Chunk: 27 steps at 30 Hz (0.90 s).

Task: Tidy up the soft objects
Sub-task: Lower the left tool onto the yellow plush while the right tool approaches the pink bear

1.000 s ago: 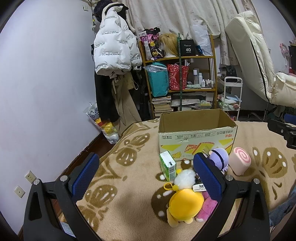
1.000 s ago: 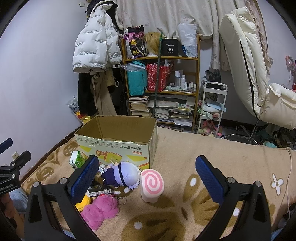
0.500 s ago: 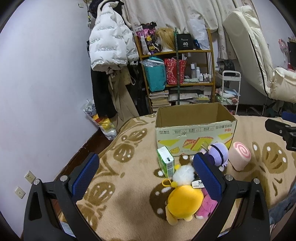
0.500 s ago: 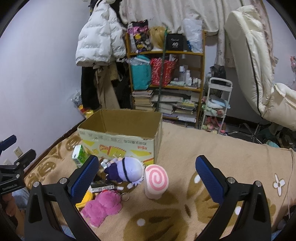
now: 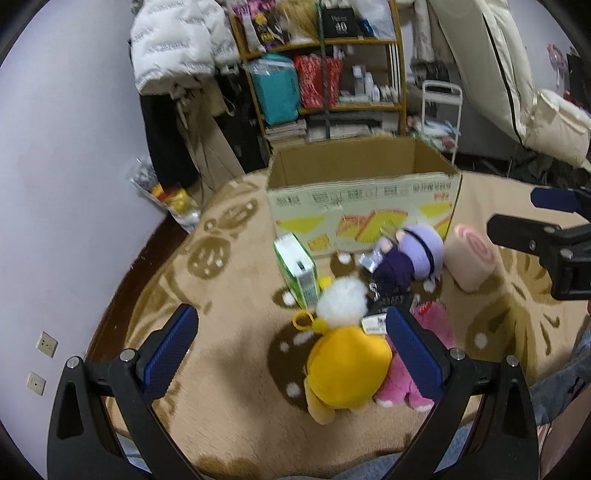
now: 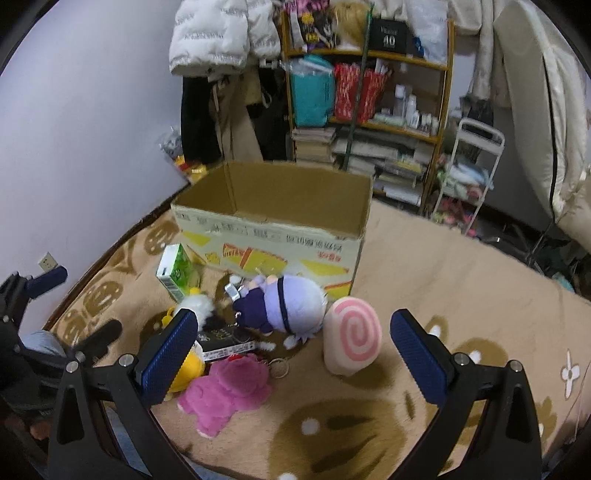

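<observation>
- Both our grippers hover above the toy pile with nothing in them: the left gripper [image 5: 291,350] has its fingers spread wide, and the right gripper [image 6: 293,350] is just as wide.
- The soft things lie clustered on the blanket [image 6: 443,280] in front of the open cardboard box [image 6: 273,206], which looks empty as far as we can see into it.
- Nearest our left side sits the yellow plush [image 5: 349,369], touching the pink plush [image 6: 225,387]; the purple-haired doll [image 6: 284,304] lies on its side just before the box, and the pink swirl roll cushion [image 6: 352,339] stands beside it.
- We judge the step in hand to be the first pick. We would settle one gripper over a single toy, straddle its fattest part, and close until the filling gives.
- The roll cushion stands apart from the rest, so it looks the cleanest grasp for our right side; the yellow plush suits the left.
- A green carton [image 5: 297,266] and what may be a dark flat packet [image 6: 221,338] lie among the toys; blur makes the packet hard to read. They are not soft, so we would keep the fingers clear of them and of the key ring [image 6: 279,367].
- The surface is a fleecy tan blanket with brown patterns, likely a bed.
- Behind stand a cluttered shelf [image 6: 369,92], a white puffer jacket [image 6: 221,33] and a small white cart [image 6: 469,170].
</observation>
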### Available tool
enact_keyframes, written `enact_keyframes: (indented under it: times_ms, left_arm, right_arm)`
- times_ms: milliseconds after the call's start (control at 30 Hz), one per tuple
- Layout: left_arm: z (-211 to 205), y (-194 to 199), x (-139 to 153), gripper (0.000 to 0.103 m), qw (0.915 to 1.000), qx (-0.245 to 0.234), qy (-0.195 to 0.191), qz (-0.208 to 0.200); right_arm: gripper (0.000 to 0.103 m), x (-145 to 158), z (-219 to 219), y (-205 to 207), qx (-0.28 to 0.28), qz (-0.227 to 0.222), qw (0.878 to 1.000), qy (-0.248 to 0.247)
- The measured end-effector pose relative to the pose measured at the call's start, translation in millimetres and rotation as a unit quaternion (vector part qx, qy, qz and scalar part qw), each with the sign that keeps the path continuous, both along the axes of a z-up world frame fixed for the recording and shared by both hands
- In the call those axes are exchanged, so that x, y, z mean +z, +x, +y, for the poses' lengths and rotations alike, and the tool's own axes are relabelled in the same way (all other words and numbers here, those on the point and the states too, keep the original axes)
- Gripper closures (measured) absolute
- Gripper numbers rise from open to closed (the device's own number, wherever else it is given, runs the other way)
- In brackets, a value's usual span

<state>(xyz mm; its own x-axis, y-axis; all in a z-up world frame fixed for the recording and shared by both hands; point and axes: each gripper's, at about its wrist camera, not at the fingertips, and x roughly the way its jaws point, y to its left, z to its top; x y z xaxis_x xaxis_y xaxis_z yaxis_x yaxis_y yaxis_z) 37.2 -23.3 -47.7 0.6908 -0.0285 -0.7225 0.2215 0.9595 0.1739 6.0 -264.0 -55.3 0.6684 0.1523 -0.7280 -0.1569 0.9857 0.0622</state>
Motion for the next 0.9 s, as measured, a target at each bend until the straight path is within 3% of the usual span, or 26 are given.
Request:
enact_keyframes:
  times_ms: [333, 900]
  left_arm:
    - [-5, 21, -33, 0.003, 0.9960, -0.005, -0.016, 0.088]
    - [-18, 30, -65, 0.003, 0.9879, -0.024, -0.003, 0.153]
  right_arm:
    - [0.000, -32, 12, 25, 0.005, 0.081, 0.997, 0.005]
    - [0.000, -70, 24, 39, 0.027, 0.136, 0.990, -0.011]
